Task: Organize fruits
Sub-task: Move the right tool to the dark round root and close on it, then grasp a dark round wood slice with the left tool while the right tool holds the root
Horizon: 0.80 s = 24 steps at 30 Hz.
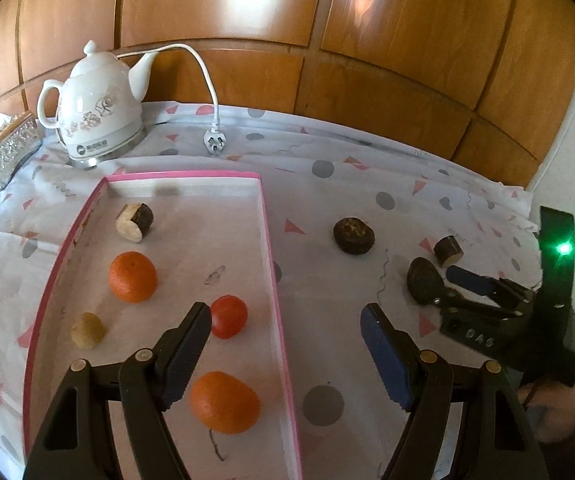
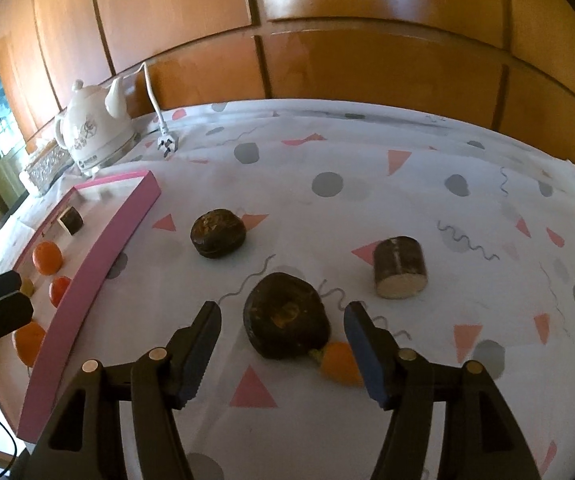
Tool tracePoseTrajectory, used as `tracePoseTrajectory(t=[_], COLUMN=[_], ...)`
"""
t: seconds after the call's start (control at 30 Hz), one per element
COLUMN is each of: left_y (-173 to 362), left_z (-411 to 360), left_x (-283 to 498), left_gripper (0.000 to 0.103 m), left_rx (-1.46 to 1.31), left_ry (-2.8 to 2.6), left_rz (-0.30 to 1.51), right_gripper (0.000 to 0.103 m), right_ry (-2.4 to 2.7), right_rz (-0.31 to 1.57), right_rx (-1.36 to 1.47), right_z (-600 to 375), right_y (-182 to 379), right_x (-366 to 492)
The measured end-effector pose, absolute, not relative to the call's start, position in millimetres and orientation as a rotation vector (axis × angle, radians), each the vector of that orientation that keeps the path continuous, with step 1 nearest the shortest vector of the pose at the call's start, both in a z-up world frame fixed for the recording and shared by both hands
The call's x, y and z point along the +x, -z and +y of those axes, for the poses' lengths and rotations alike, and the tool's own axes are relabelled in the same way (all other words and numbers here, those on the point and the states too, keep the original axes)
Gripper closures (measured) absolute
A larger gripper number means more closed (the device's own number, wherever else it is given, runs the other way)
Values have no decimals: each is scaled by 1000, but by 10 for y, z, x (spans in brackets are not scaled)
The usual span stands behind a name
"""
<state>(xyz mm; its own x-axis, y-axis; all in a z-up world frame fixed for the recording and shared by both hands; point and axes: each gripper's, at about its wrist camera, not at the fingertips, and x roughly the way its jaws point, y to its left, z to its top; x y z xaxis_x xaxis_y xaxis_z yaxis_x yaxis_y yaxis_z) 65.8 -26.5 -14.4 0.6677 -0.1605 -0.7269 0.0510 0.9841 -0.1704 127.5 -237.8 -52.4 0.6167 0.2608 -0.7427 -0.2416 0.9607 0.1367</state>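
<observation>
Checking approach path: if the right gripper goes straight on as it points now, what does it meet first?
Likely the dark round fruit lying between the open fingers of the right gripper; depth unclear.

We note warm, moderately bright light. Glare patches sit high on the glossy wooden wall panels (image 1: pixel 223 8). Shadows on the counter (image 2: pixel 367 168) are soft and short. Strong fisheye bending curves the panel lines, with dark vignette at the corners. The right wrist view is slightly blurred; a green LED (image 1: pixel 564 248) flares.
</observation>
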Motion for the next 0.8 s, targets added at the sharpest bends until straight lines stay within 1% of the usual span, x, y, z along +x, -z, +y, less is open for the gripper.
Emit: tracePoseTrajectory(t=[0.13,0.37,0.4,0.43,0.63,0.8], left_y=[151,176,177,180,195,244], left_z=[-323,-421,-440,-455,-548,-600], left_x=[704,792,801,811,894,965], left_gripper=[26,26,26,26,26,26], left_rx=[-137,-125,-123,-121,-112,-113], left_ry=[124,125,127,128,136,132], left_rz=[835,845,845,846,854,873], right_gripper=[38,38,41,53,54,54], right_ry=[-283,-282,-281,-280,-222,-221], right_rz=[875,870,869,868,860,869], right_rx=[10,5,6,6,-34,-13], right_z=[-2352,-2358,-2358,-2362,-2342,-2425], right_y=[642,659,658,660,658,671], right_x=[1344,1360,1360,1358,1367,1372])
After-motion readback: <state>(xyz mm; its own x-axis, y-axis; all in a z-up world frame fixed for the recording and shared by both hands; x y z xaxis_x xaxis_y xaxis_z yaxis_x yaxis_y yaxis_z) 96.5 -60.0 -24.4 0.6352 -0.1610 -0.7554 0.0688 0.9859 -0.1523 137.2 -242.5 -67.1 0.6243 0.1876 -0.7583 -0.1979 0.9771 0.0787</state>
